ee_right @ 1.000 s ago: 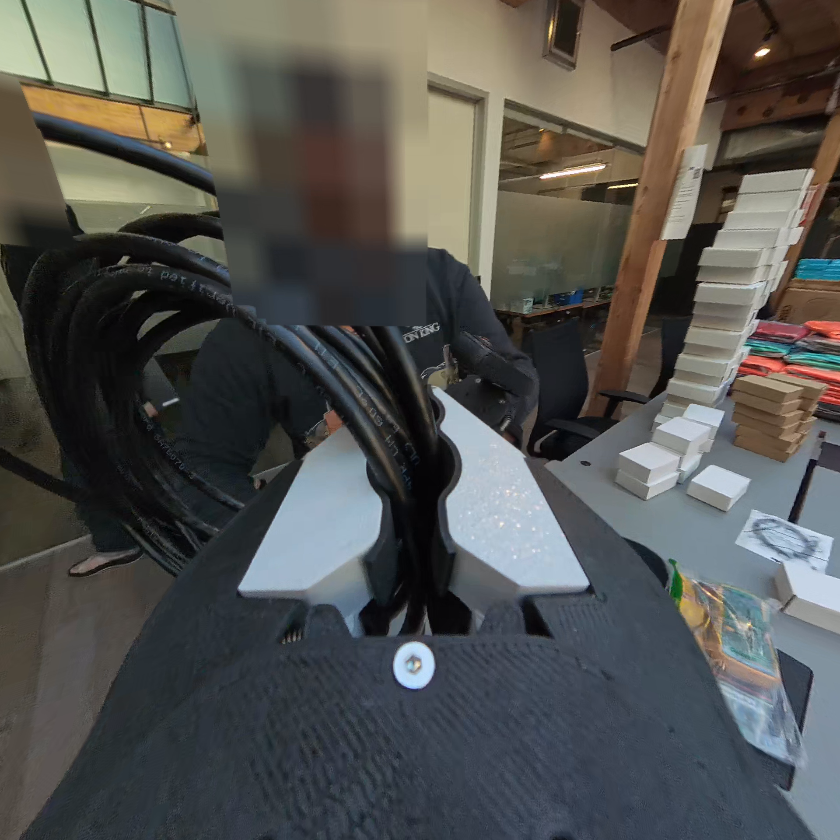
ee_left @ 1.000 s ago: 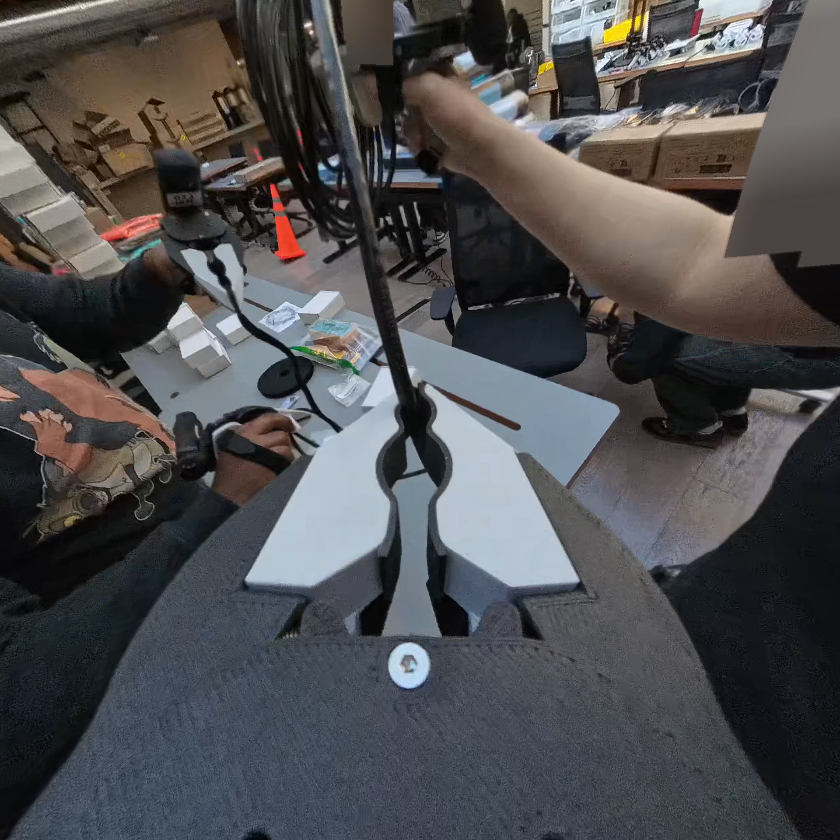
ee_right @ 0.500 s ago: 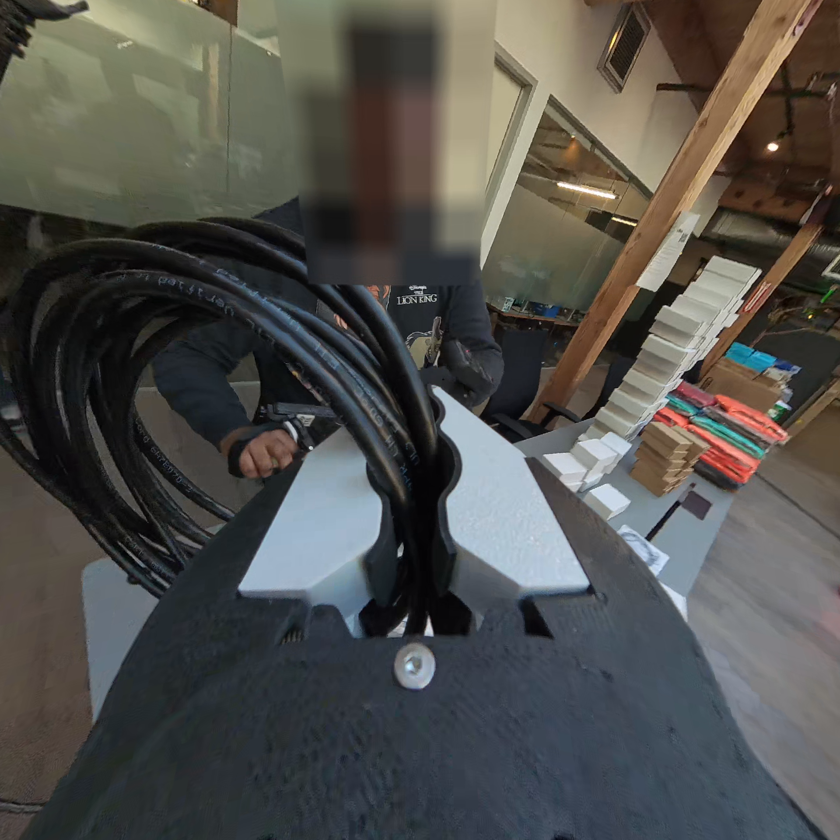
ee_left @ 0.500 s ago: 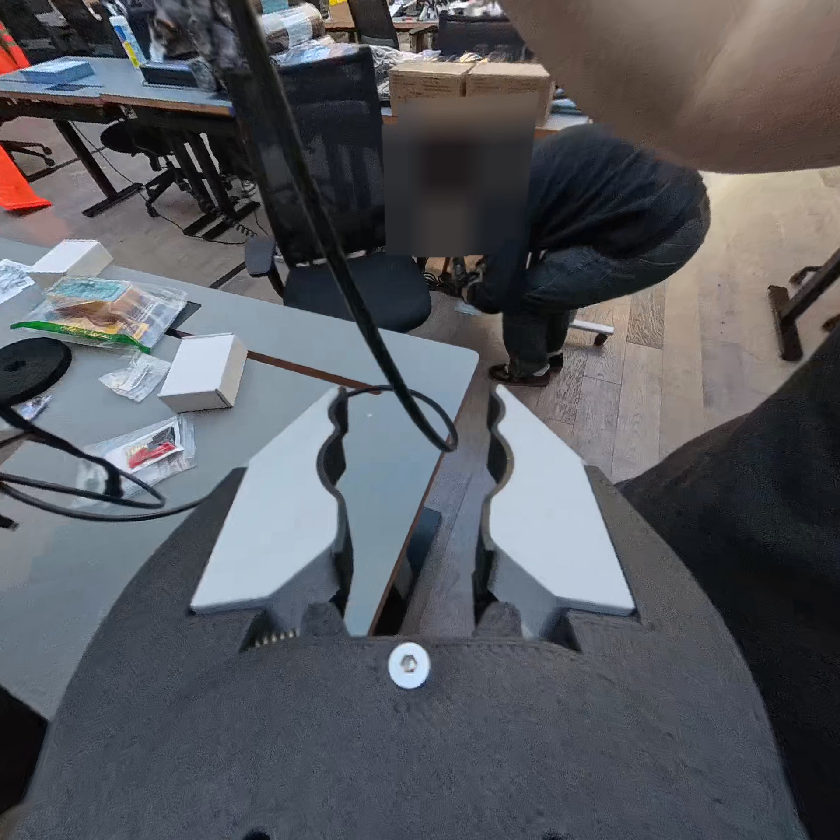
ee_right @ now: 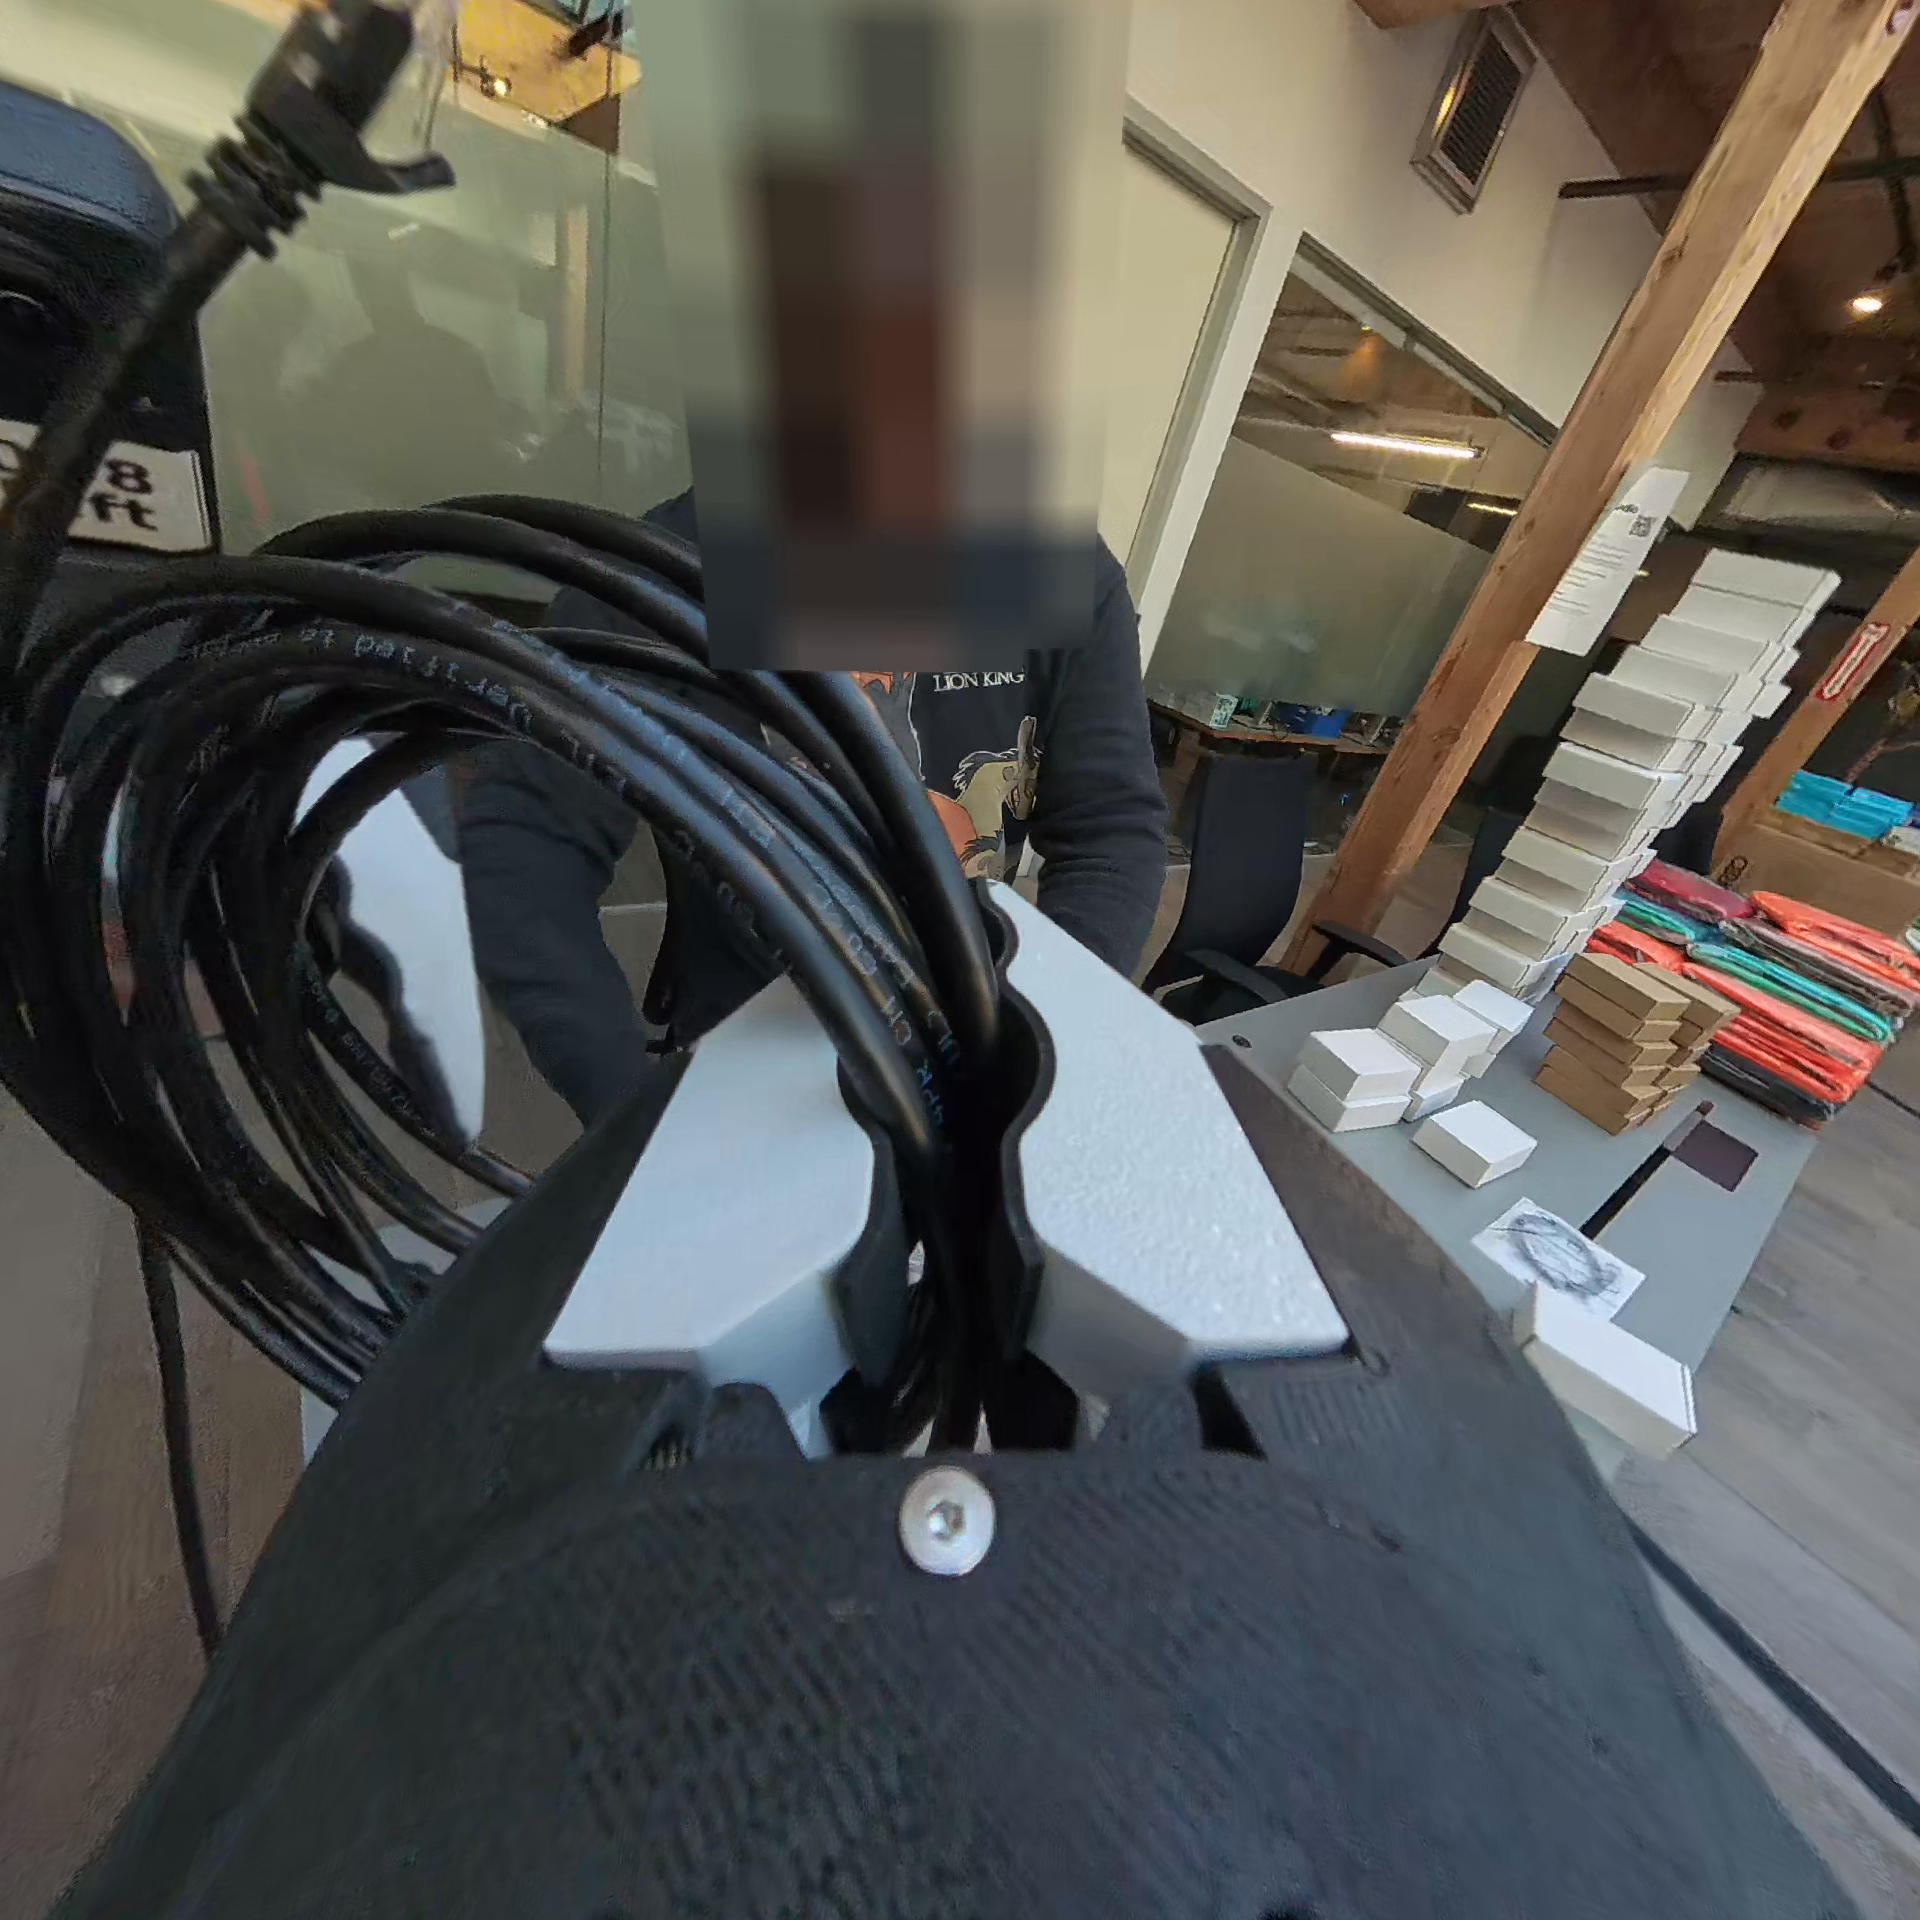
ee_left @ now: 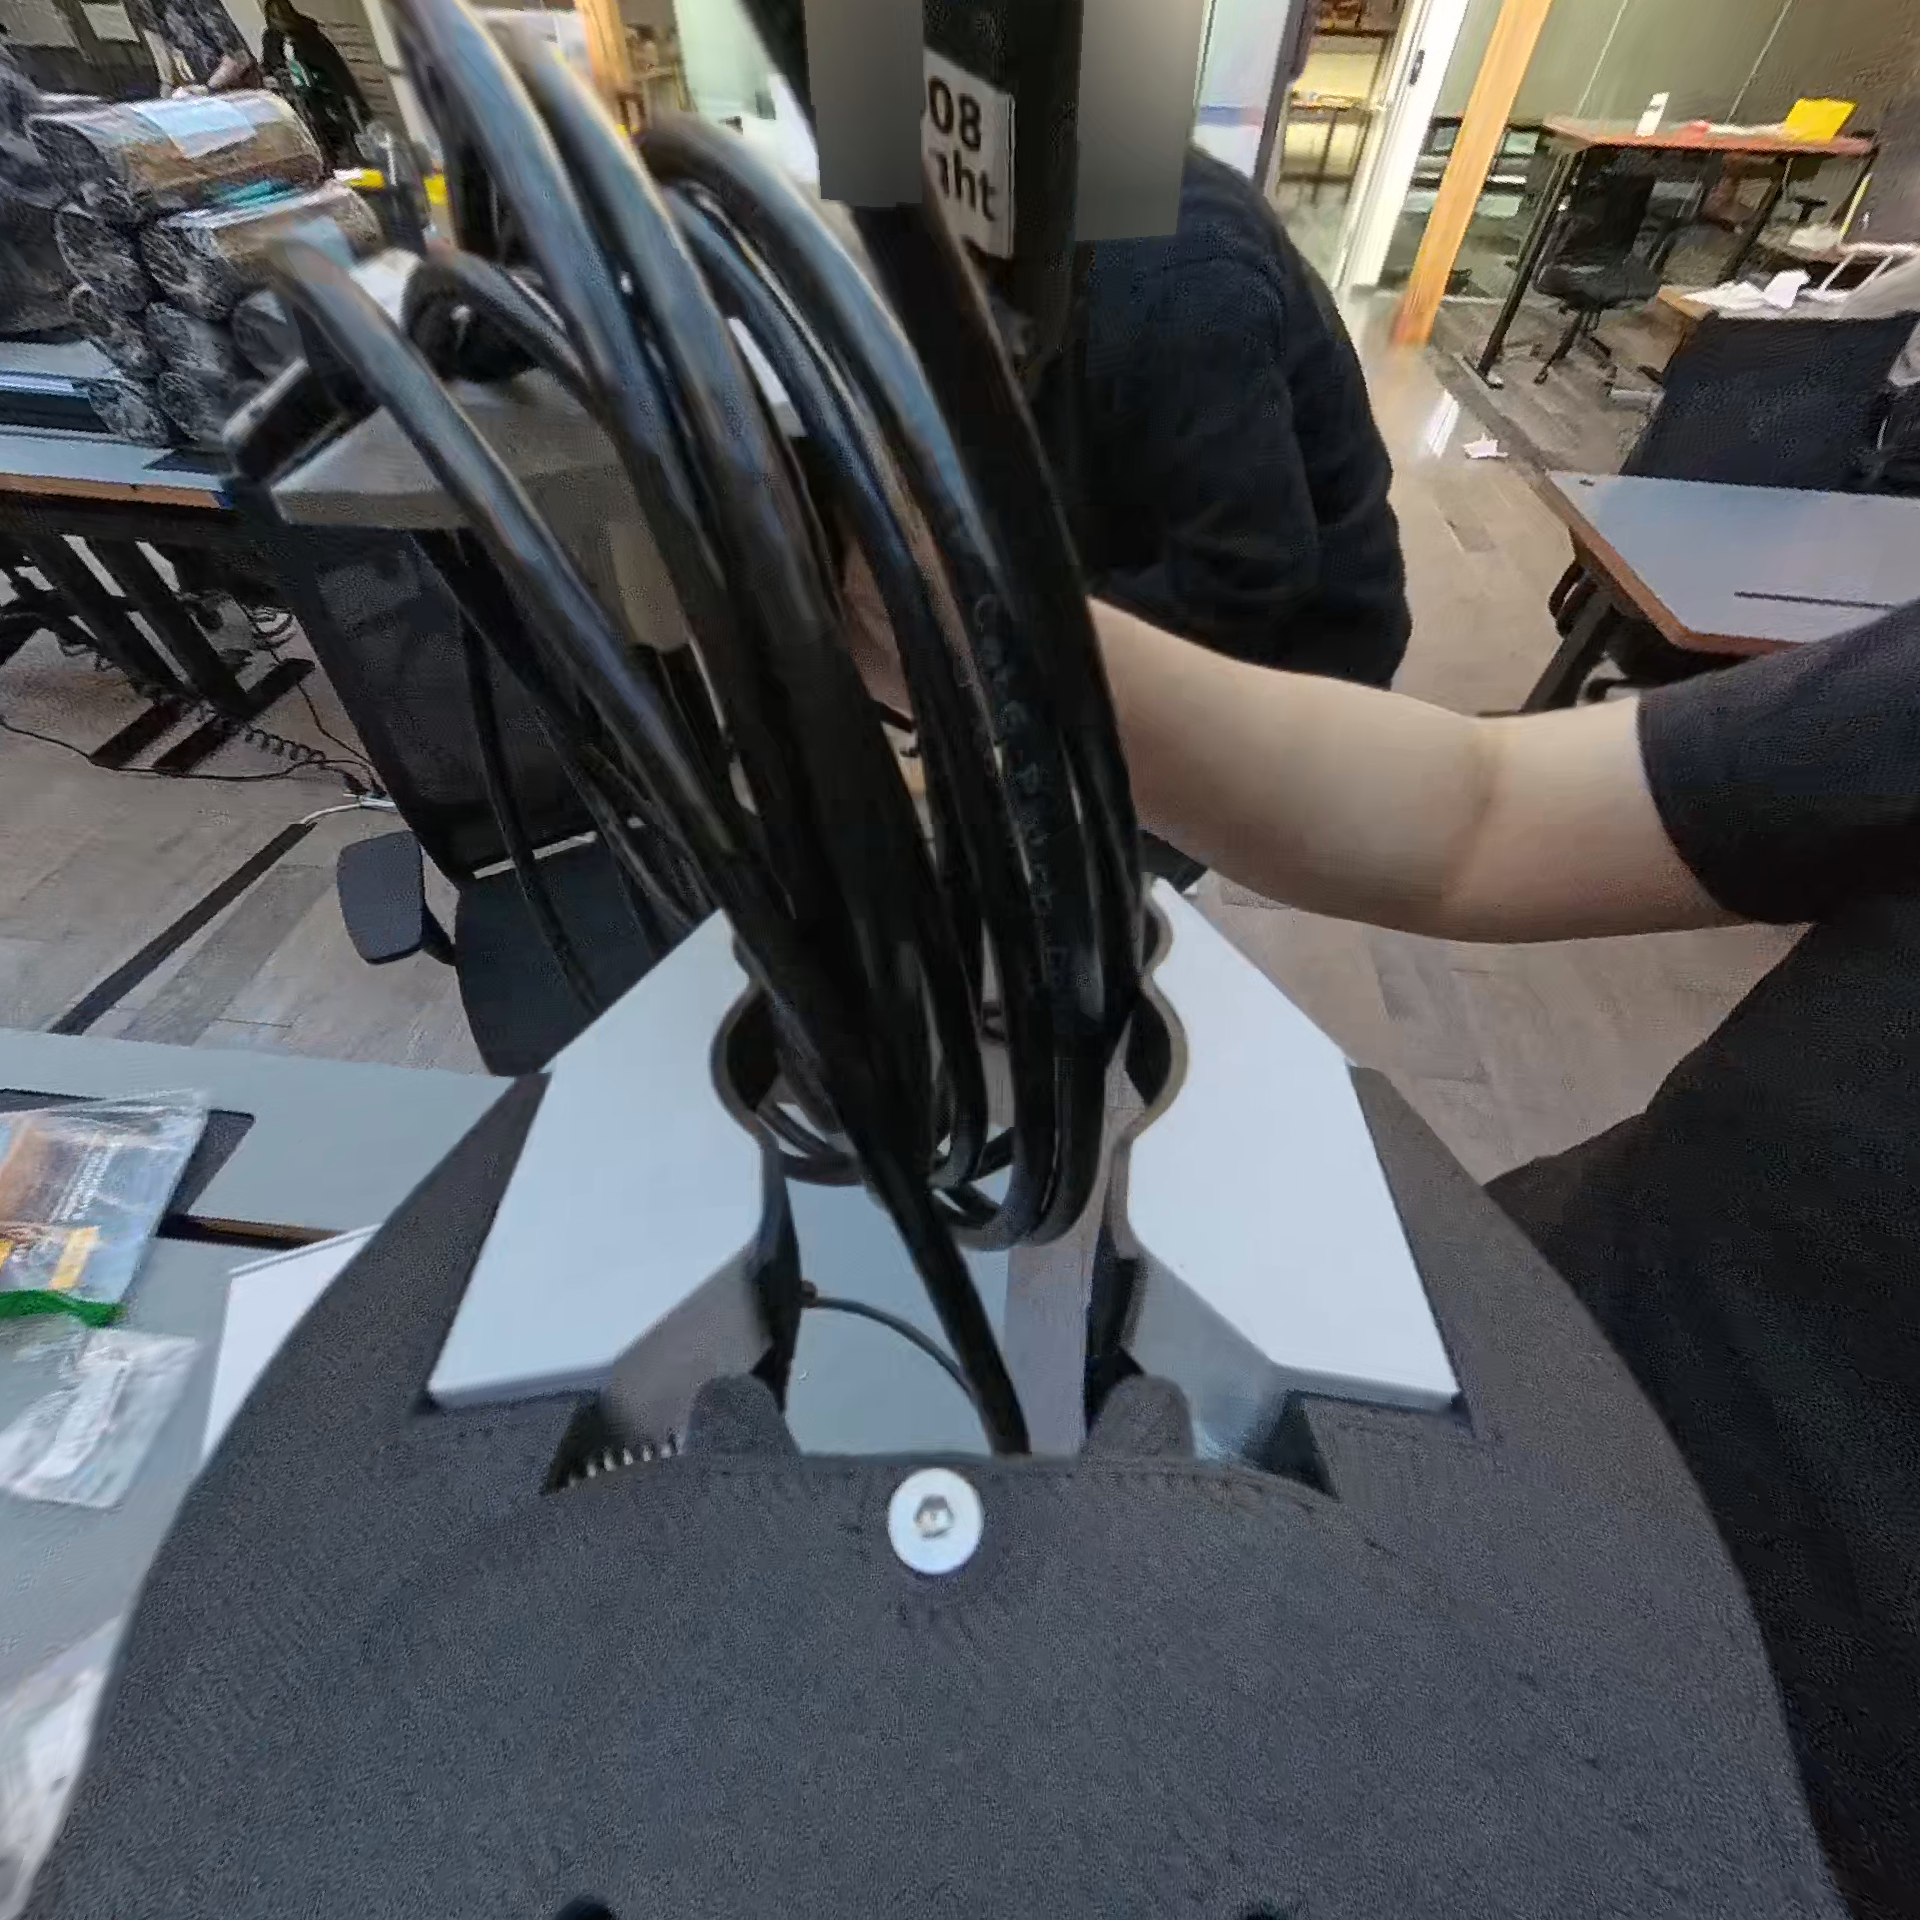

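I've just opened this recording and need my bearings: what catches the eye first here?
A thick coil of black cable fills both views. The right gripper is clamped shut on a bunch of its strands, while the left gripper stands open with the loops hanging between its fingers. Off to the right, a leaning tower of white boxes rises from a grey table.

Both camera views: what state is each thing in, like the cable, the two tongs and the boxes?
Black cable: coiled in loops, hanging off the table.
Right tongs: shut on the coil.
Left tongs: open, loops between the fingers.
Cable plug: free, sticking up.
White boxes: closed, stacked in a leaning tower.
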### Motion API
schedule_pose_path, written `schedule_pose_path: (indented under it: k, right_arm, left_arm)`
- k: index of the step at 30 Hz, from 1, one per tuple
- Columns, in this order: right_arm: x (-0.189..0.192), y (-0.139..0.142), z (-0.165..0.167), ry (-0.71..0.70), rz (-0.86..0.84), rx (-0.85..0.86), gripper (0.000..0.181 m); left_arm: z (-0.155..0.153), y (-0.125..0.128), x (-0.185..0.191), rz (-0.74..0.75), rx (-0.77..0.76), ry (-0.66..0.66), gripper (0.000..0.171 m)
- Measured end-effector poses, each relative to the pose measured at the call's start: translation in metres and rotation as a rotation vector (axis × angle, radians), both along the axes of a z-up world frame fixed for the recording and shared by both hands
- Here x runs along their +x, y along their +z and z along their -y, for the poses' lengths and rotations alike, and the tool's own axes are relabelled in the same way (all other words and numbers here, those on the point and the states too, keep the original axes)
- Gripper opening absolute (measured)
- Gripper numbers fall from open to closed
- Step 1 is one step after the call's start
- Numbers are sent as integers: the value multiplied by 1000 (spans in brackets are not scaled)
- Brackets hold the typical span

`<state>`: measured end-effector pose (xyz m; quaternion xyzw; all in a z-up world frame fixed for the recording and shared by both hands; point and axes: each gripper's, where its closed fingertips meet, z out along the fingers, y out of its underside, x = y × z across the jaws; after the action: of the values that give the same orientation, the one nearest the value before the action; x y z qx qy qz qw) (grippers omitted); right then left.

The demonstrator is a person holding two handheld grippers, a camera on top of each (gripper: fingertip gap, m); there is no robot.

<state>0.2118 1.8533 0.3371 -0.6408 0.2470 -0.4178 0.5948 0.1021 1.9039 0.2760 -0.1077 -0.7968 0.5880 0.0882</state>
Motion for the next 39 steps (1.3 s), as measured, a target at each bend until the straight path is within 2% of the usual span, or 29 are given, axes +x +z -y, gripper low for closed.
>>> schedule_pose_path:
  k: [2,5,9,11,12,17,18,21,24,26,28,31,32,33,35,39]
  right_arm:
    - [7,-14,9,-5,-13,91,4]
    - [19,-47,15,-5,-68,204,5]
    - [27,-87,4,120,-154,299,5]
    - [31,-100,-3,159,-183,274,7]
    - [34,-104,-4,144,-176,241,14]
    - [39,-105,7,-47,-96,79,83]
    - [35,-100,7,-82,-59,30,85]
    - [20,-69,-3,-221,133,-224,85]
    - [10,-63,-31,-294,202,-528,87]
    - [9,-67,-56,-300,245,-678,86]
    - [18,-82,-80,-284,284,-858,76]
    - [50,-108,-87,-339,300,-1138,72]
    - [59,-117,-87,-335,282,-1203,66]
    - [63,-124,-89,-306,259,-1225,57]
    - [67,-128,-93,-260,204,-1160,37]
    - [74,-133,-106,-213,75,-915,31]
  left_arm:
    - [15,-7,4,-54,9,49,43]
    - [23,-27,26,-6,65,166,14]
    - [13,-51,38,-33,179,166,3]
    - [6,-58,43,-92,207,155,2]
    - [2,-61,45,-131,210,148,3]
    - [-20,-70,56,-320,196,99,3]
    - [-25,-72,59,-345,200,91,3]
    - [-35,-83,68,-377,220,82,2]
    - [-45,-86,78,-402,223,70,3]
    - [-52,-87,82,-413,228,60,2]
    - [-60,-86,82,-436,242,33,2]
    - [-69,-83,75,-450,276,-32,2]
    - [-72,-81,72,-454,290,-53,2]
    - [-74,-79,70,-454,297,-67,3]
    - [-78,-75,71,-443,293,-82,3]
    - [-82,-67,69,-409,287,-124,4]
